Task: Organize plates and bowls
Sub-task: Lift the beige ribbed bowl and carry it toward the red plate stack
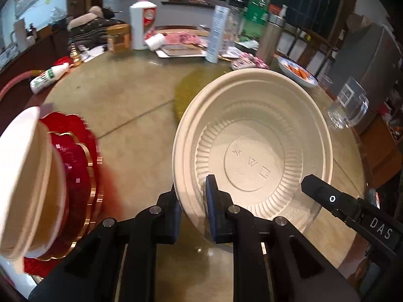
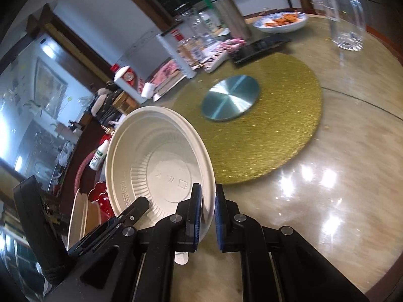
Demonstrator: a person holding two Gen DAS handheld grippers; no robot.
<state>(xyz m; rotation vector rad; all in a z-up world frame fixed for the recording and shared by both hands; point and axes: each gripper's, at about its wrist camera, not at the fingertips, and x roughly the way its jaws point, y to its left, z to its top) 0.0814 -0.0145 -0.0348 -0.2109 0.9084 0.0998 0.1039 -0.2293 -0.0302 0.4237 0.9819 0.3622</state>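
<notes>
Left gripper was clamped on the near rim of a cream disposable bowl, one blue-padded finger inside the bowl and the other outside against its wall, so the bowl sat tipped up with its ribbed, embossed inside facing the camera. The right gripper was doing pretty much the same thing on the opposite edge, with the bowl's rim pinched between its two blue pads, and you could see its black finger poking into the left wrist view at the bowl's right side too. So both claws had hold of the same bowl, held tilted above the table and not lying flat on it. Off to the left there was a stack of red scalloped plates with gold trim, with another cream bowl sitting on top, a bit blurry. Behind the held bowl, the right wrist view showed a round gold placemat with a shiny metal disc in the middle. Further back it was cluttered: a clear drinking glass, a blue-and-white dish with orange food, a steel thermos, a green bottle, a white bottle with a red cap and a small white bottle lying on its side.
</notes>
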